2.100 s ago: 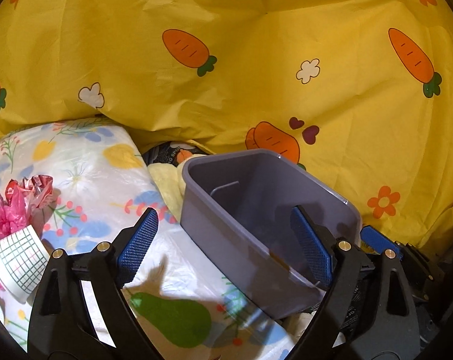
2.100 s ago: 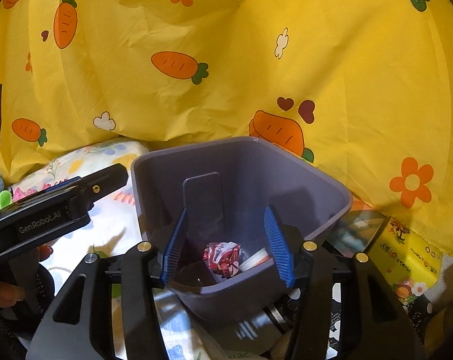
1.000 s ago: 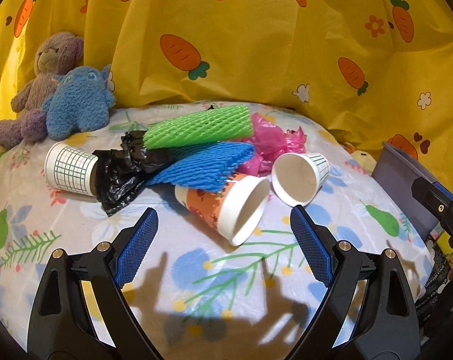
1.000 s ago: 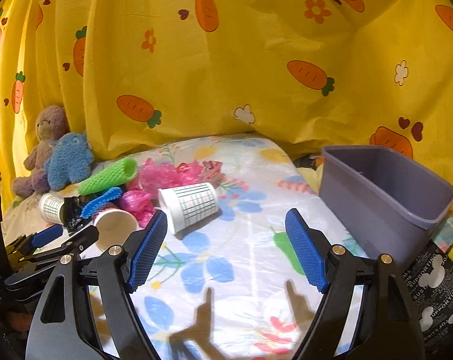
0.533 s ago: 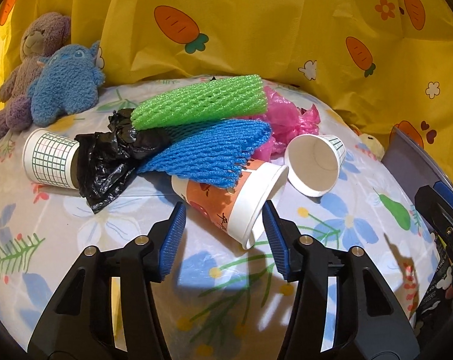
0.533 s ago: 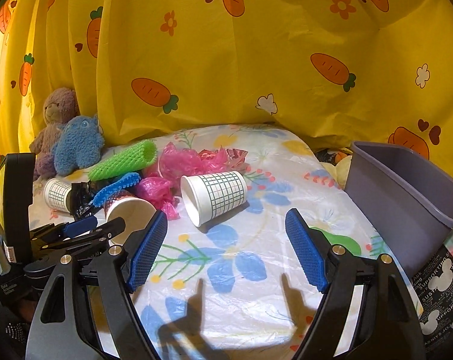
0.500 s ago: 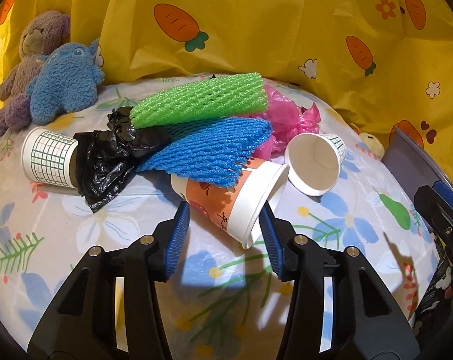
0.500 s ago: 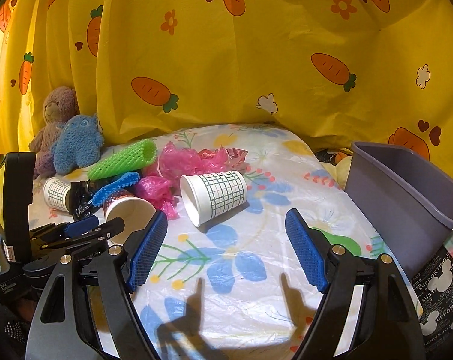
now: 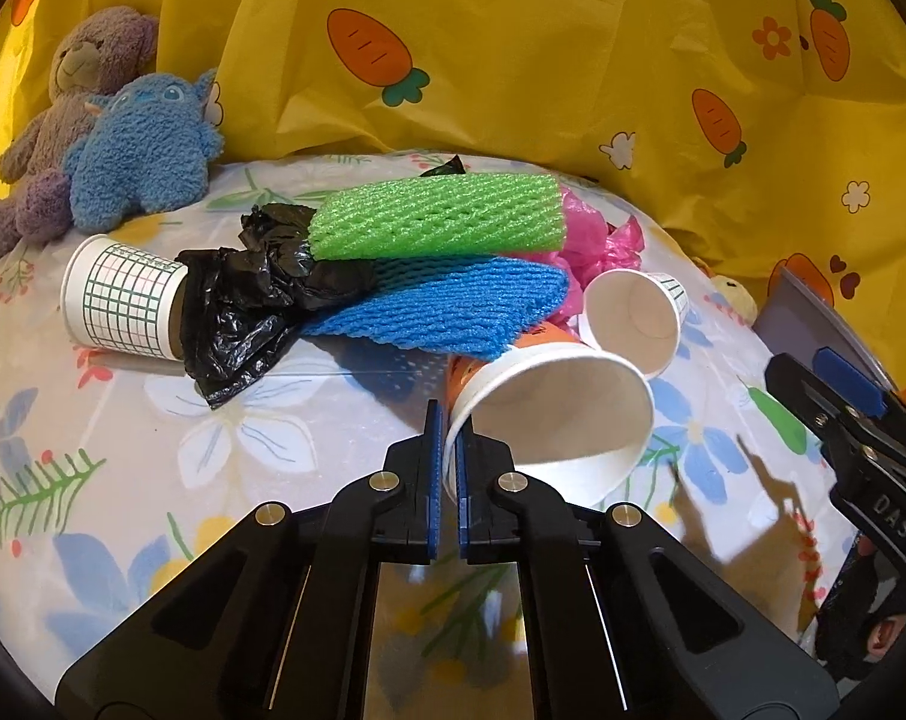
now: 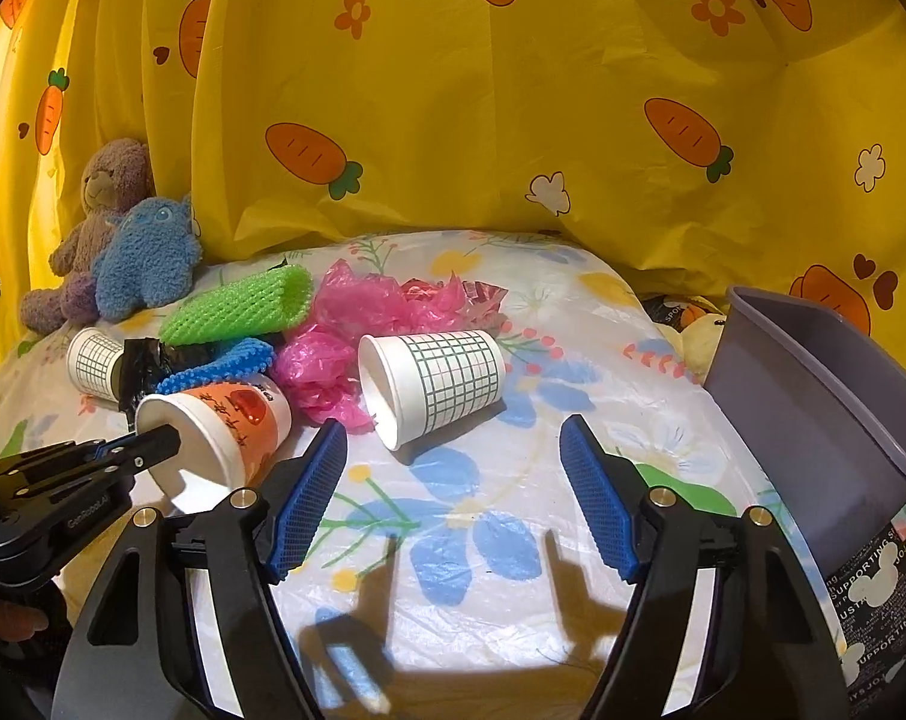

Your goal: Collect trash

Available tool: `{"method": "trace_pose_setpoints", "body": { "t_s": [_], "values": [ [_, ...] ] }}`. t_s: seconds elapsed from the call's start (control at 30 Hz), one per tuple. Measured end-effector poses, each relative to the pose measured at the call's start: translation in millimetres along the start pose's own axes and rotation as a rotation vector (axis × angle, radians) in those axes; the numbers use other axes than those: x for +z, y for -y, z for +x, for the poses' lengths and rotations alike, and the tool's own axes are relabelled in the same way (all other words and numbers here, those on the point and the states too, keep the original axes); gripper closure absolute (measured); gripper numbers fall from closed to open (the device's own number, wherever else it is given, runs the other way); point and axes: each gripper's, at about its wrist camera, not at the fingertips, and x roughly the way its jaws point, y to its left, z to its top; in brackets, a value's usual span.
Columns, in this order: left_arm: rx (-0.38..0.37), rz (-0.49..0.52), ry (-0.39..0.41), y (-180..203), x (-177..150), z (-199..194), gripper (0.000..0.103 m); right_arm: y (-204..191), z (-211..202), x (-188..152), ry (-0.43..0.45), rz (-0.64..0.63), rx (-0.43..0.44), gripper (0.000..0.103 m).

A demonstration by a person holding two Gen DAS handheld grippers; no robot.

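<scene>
My left gripper [image 9: 447, 420] is shut on the near rim of an orange-printed paper cup [image 9: 549, 414] that lies on its side; the same pinch shows in the right wrist view on the orange cup [image 10: 225, 426]. My right gripper [image 10: 453, 480] hovers just short of a gridded white cup [image 10: 435, 384], its jaws closing with nothing between them. Behind lie a green foam net [image 9: 435, 216], a blue foam net [image 9: 447, 306], a black plastic bag [image 9: 243, 306], a pink plastic bag [image 10: 357, 312] and another gridded cup [image 9: 117, 306]. A grey bin [image 10: 813, 420] stands at the right.
The trash lies on a flowered sheet [image 10: 483, 540] over a soft mound. A blue plush toy [image 9: 141, 144] and a purple bear [image 9: 81, 72] sit at the back left. A yellow carrot-print curtain [image 10: 513, 120] closes off the back.
The left jaws have gone from wide open to shut on the orange cup's rim. The right gripper has come a little closer to the gridded cup and its jaws have narrowed slightly.
</scene>
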Motion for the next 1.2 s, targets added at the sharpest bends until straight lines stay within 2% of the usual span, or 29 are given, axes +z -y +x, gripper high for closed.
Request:
{"method": "trace_pose_setpoints", "body": {
  "t_s": [0.13,0.3,0.53,0.67,0.77,0.9,1.2],
  "values": [
    [-0.045,-0.008,0.036,0,-3,-20,0.101,-7,15,4,-0.022,-0.031,-0.009,0.042],
    [-0.101,-0.029,0.078,-1,-1,-43,0.101,-17,39,8,-0.079,-0.067,-0.022,0.058],
    [-0.090,-0.056,0.128,-10,6,-57,0.101,-23,68,11,-0.147,-0.087,-0.061,0.077],
    [-0.097,-0.062,0.134,-11,7,-58,0.101,-25,74,9,-0.168,-0.092,-0.080,0.095],
    [-0.102,-0.064,0.131,-12,8,-56,0.101,-22,72,9,-0.160,-0.088,-0.088,0.101],
    [-0.106,-0.067,0.131,-13,8,-54,0.101,-11,65,7,-0.139,-0.071,-0.095,0.102],
    [-0.112,-0.074,0.129,-10,8,-52,0.101,5,42,5,-0.090,-0.024,-0.040,0.102]
  ]
}}
